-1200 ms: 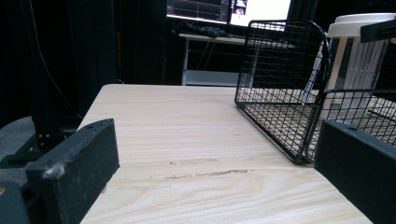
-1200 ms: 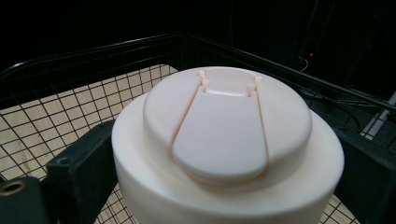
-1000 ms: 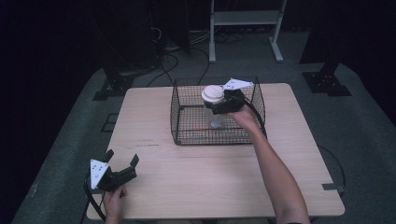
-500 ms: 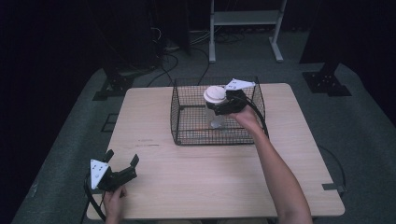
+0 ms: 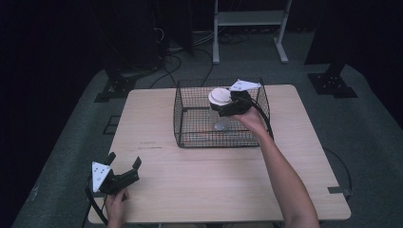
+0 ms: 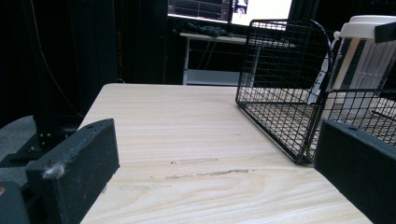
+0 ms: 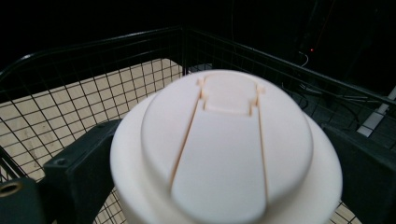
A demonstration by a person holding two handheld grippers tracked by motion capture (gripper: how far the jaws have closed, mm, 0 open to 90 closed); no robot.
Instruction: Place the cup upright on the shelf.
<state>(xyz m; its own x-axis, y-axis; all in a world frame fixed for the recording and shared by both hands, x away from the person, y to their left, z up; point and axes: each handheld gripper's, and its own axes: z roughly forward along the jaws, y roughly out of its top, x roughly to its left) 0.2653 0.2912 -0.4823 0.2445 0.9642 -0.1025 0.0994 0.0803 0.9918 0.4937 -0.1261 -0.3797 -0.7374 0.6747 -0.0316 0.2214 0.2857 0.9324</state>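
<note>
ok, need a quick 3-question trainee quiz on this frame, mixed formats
1. True or false: the left claw is shut on something.
2. Multiple choice: the right claw grips the jar with the cream lid. Where is the jar? A) flat on the bare table B) over the wire basket, its lid above the rim C) on the floor
3. Fill in: the left claw sits near the table's ____ left corner, apart from the basket.

Key: 1 false, its jaws stand open around nothing. 2 B. 3 near (the person's side).
</note>
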